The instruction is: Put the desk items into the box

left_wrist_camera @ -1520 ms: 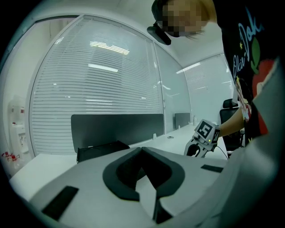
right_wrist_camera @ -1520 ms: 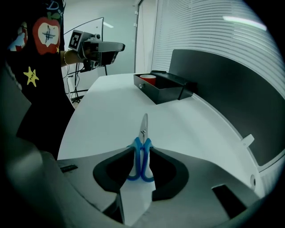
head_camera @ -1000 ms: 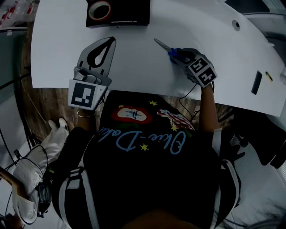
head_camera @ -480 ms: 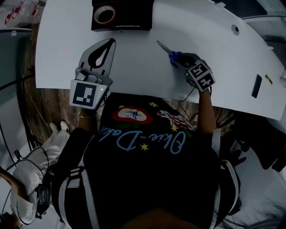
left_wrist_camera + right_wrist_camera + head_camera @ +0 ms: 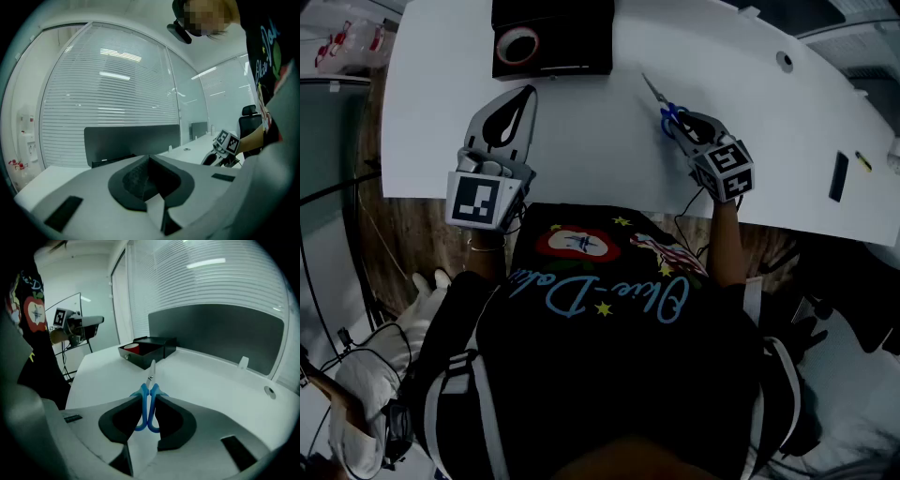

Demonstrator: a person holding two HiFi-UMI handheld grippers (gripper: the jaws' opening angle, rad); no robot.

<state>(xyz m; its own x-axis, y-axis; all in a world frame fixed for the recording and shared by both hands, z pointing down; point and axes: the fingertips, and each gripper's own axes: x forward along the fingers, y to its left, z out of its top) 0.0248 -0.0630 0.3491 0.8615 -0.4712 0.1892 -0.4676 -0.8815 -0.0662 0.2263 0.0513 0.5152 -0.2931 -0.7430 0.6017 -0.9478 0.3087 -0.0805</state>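
Blue-handled scissors [image 5: 667, 111] [image 5: 150, 379] are lifted a little above the white desk [image 5: 581, 141], blades pointing away. My right gripper [image 5: 682, 124] [image 5: 147, 397] is shut on their handles, its jaws having closed on them within the last second. The black box [image 5: 572, 23] [image 5: 157, 348] stands at the desk's far edge, left of the scissors, with a roll of tape [image 5: 518, 44] inside. Near the front edge, my left gripper [image 5: 523, 94] [image 5: 150, 158] hovers below the box, shut with nothing between its jaws.
A small black item [image 5: 839, 174] and a yellow one [image 5: 862, 161] lie at the desk's right end, near a round cable hole [image 5: 784, 61]. A dark divider panel [image 5: 220, 331] runs along the back. The person's body is close to the front edge.
The right gripper has risen with the scissors, which lay on the desk before. Their blades have swung from pointing far-left to nearly straight away. The left gripper has stayed put.
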